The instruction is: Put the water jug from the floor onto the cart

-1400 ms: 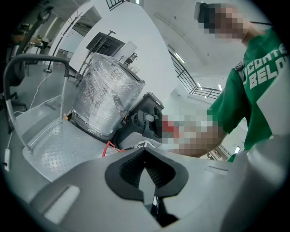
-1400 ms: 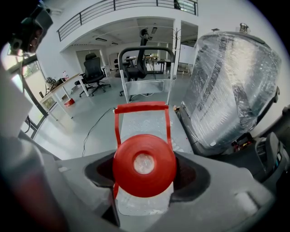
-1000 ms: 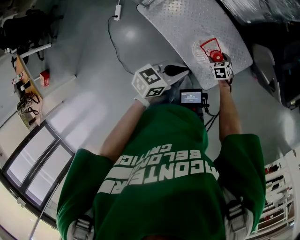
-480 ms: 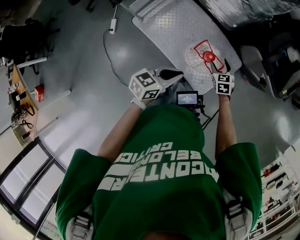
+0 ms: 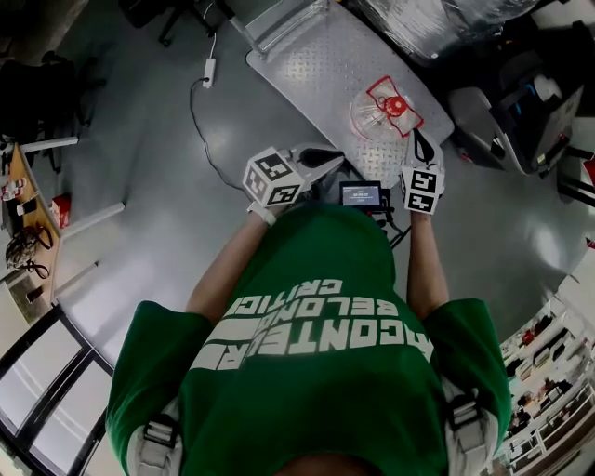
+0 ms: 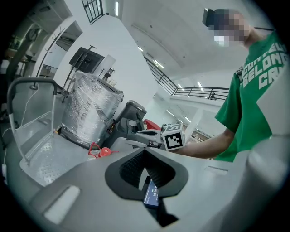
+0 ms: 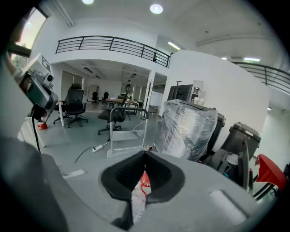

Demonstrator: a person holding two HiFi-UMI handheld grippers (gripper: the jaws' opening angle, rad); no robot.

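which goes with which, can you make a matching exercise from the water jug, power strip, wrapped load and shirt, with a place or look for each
Things:
1 water jug
2 white power strip
3 wrapped load
4 person's shirt

Place or look:
a lying on the grey floor
b green with white lettering
c standing on the metal deck of the cart
d covered in clear film, beyond the cart

Pairs: 1-c; 2-a; 3-d; 4-b
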